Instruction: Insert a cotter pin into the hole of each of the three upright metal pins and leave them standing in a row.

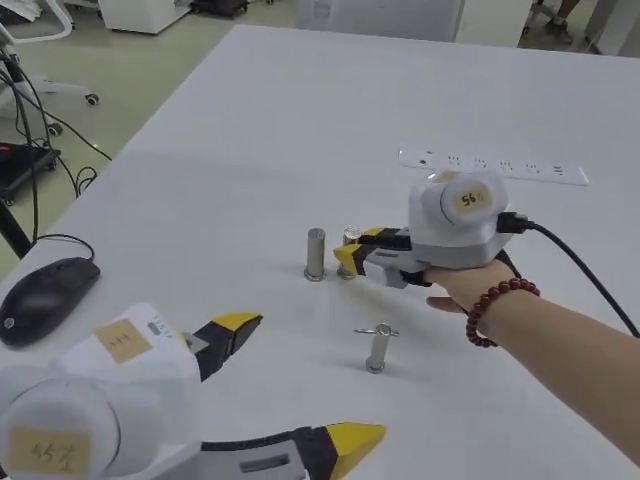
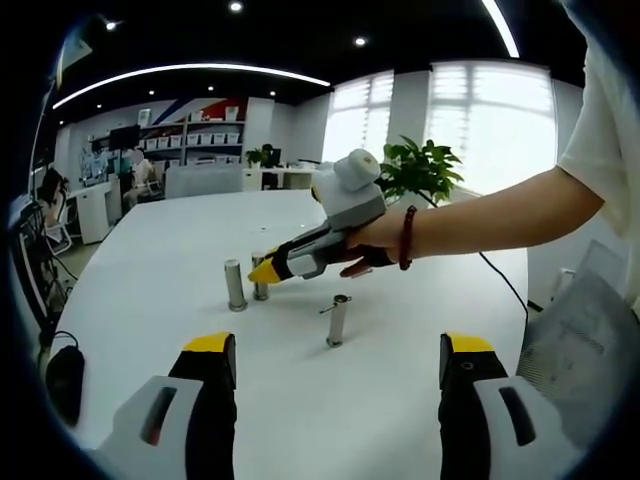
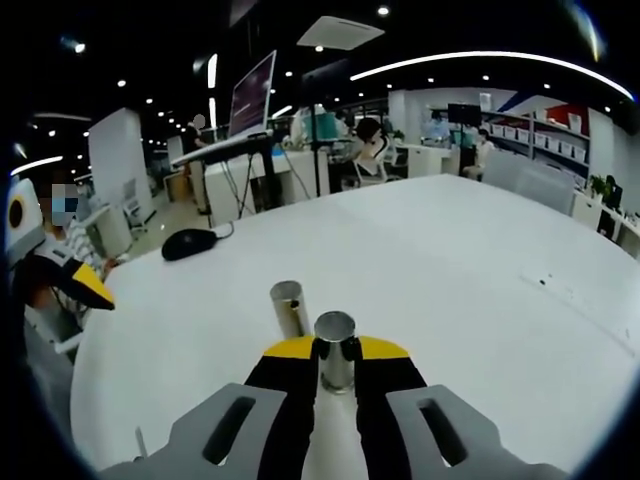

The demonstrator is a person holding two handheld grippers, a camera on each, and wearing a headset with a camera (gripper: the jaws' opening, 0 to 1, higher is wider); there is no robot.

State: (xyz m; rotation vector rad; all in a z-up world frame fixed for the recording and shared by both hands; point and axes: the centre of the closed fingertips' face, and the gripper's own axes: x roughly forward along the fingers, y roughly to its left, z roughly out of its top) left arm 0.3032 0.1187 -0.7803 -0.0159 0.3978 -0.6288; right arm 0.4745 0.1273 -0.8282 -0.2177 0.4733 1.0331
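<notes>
Three upright metal pins stand on the white table [image 1: 250, 130]. The nearest pin [image 1: 377, 347] [image 2: 338, 320] carries a cotter pin [image 1: 376, 330] through its top. My right gripper [image 1: 348, 258] [image 3: 335, 352] is shut on the middle pin [image 1: 351, 237] [image 3: 335, 345], which stays upright on the table. Just left of it stands a bare pin [image 1: 316, 254] [image 3: 290, 305] [image 2: 235, 284]. My left gripper [image 1: 300, 385] [image 2: 338, 345] hovers open near the table's front edge, nothing between its fingers. It is apart from all the pins.
A white power strip [image 1: 495, 166] lies behind the right gripper, whose black cable [image 1: 590, 280] trails to the right. A black mouse [image 1: 45, 295] [image 3: 190, 242] sits at the table's left edge. People sit at desks in the background.
</notes>
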